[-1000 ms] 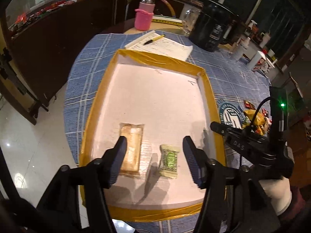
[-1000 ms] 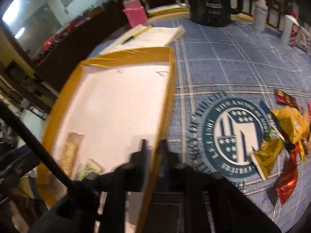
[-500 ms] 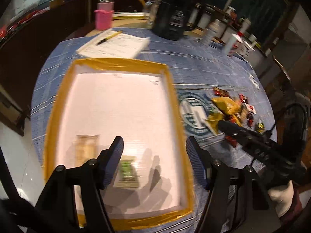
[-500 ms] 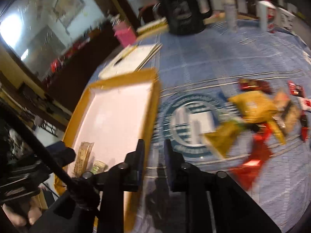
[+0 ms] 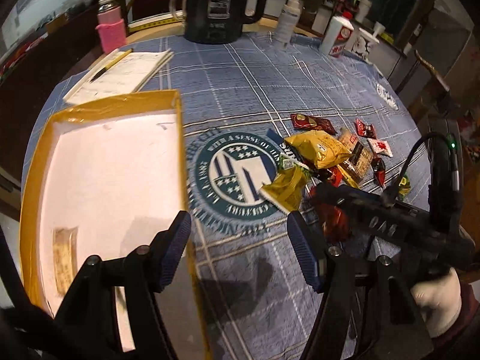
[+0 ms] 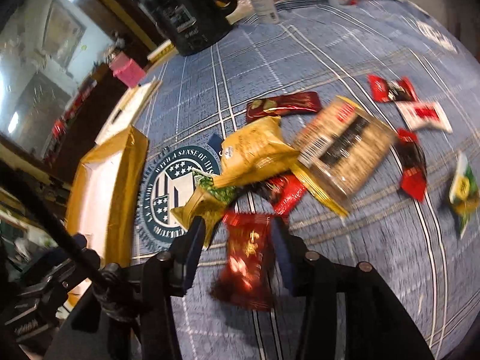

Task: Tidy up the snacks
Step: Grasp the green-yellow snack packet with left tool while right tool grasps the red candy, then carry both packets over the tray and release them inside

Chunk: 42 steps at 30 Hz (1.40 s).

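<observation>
My left gripper [image 5: 238, 225] stands open and empty over the blue tablecloth, just right of the yellow-rimmed white tray [image 5: 179, 138]. A tan snack bar [image 5: 64, 258] lies in the tray's near left part. The loose snacks are heaped to the right, among them a yellow bag [image 5: 318, 150] and a clear barcoded pack [image 6: 342, 144]. My right gripper [image 6: 238, 228] hangs over the near edge of this heap with its jaws opening. A shiny red packet [image 6: 249, 255] lies on the cloth between its fingers, and the pads do not press on it.
A black jug [image 5: 222, 6], a pink-sleeved bottle [image 5: 111, 30], a notepad with a pen [image 5: 120, 72] and white bottles [image 5: 339, 36] stand along the far side. A gloved hand [image 5: 435, 300] holds the right tool. Small red and green packets [image 6: 462, 189] lie scattered to the right.
Both grippers swept right, from over the tray to the snack heap. The right jaws went from shut to parted around the red packet. The green packet in the tray left the view.
</observation>
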{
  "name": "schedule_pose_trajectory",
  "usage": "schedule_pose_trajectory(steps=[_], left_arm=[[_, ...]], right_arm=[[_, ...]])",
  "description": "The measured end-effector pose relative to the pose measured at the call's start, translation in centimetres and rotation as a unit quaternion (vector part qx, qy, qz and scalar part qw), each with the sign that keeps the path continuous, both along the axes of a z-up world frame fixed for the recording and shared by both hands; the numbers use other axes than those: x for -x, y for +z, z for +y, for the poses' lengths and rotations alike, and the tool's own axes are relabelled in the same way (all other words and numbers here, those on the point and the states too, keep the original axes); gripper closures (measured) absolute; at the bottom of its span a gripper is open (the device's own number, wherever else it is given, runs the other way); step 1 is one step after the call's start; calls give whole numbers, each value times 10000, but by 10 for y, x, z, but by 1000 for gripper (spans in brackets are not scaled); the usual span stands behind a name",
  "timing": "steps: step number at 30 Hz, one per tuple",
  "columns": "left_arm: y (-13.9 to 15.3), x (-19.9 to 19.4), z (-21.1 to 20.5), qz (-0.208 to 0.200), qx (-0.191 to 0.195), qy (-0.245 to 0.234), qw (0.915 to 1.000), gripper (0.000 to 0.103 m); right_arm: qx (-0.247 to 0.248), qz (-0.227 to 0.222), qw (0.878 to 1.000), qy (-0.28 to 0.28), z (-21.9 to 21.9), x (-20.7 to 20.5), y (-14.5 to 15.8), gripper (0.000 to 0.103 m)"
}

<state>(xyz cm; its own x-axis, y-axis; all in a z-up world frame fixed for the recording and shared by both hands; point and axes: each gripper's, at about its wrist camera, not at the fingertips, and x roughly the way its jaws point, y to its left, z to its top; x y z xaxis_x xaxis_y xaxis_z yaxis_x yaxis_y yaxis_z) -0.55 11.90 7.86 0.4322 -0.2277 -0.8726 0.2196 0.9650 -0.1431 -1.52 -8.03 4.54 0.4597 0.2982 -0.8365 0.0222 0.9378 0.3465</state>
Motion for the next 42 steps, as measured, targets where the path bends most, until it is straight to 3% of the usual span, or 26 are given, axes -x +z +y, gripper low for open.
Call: schedule_pose_trajectory(steps=[5,10,12,19,20,22,23,24,33,42], left_arm=[[-12,-18,-18,84,-191,-160,9997,36],[-26,-32,-40,128,-340,-436,9984,36],[-33,-38,-49,184,-380,-540,9976,36],[-49,-47,-76,258,-398,-915,9947,36],[-52,-48,-79,284,-421,-949,9942,38],[-59,-50,-86,382,-504,-1045,9925,57],[-58,-47,-88,226,-637,-1061,9921,65],[-58,-46,-89,222,-639,-1061,9921,66],[-28,-19,-63,-20,-160,-746,9971,68],[21,15,27,-304,402,56,9987,68]], right_arm=[[368,119,9989,250,6,3,-17,57],[593,-70,9972,451,1,16,-15,60],[597,-111,9969,498,-3,18,-16,71],[256,-75,9987,433,-26,31,-16,74],[250,-80,9988,419,-27,33,-17,74],[209,-107,9990,393,-31,38,-14,74],[195,-126,9990,390,-32,41,-12,74],[189,-148,9990,386,-33,43,-10,74],[174,-379,9981,447,-25,58,11,74],[144,-668,9936,902,34,54,36,74]])
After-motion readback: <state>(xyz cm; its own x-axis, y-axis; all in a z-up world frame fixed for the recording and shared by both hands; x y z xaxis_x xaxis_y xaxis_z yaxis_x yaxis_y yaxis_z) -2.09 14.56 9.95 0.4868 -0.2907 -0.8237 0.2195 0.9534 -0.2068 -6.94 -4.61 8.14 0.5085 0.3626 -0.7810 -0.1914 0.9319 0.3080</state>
